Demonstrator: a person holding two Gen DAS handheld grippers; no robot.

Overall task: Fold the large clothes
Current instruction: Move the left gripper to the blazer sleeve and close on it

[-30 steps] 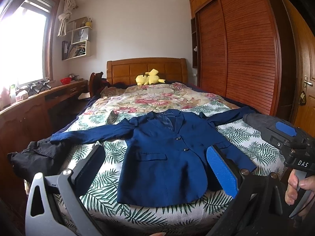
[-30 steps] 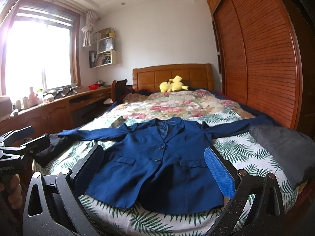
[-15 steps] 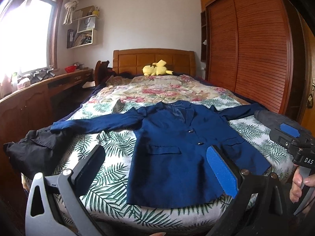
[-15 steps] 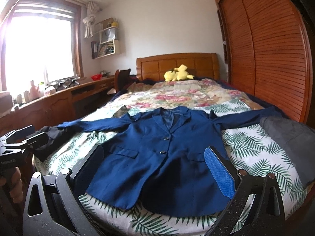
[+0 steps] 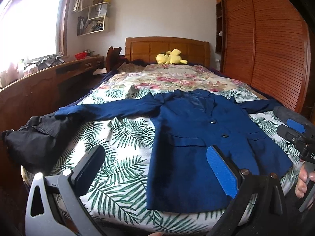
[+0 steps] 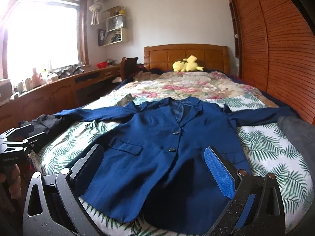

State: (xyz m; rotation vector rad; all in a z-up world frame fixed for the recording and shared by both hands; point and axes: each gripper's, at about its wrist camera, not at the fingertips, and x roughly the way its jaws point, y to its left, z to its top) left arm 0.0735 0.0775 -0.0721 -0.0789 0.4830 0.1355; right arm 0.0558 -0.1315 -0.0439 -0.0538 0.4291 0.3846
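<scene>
**Blue jacket spread flat on the bed, both tools held clear**

The jacket [image 6: 157, 153] lies face up on the bed [image 6: 271, 149], buttoned, sleeves stretched out to either side, collar toward the headboard [image 6: 185, 56] and hem at the near edge. Its left-hand sleeve end rests on a black garment [image 5: 33, 137] at the bed's corner; a grey cloth [image 6: 295, 135] lies by the other sleeve.

The left hand-held gripper [image 5: 157, 169] hovers over the near edge, fingers spread wide with nothing between them. The right hand-held gripper [image 6: 155, 167] hangs above the hem, its fingers likewise apart and empty.

In the left wrist view the other tool's body shows the letters "DA", cut off at the frame edge. A small printed label on the tool seen in the right wrist view is too blurred to read.

A yellow plush [image 6: 187, 62] sits by the headboard.
</scene>
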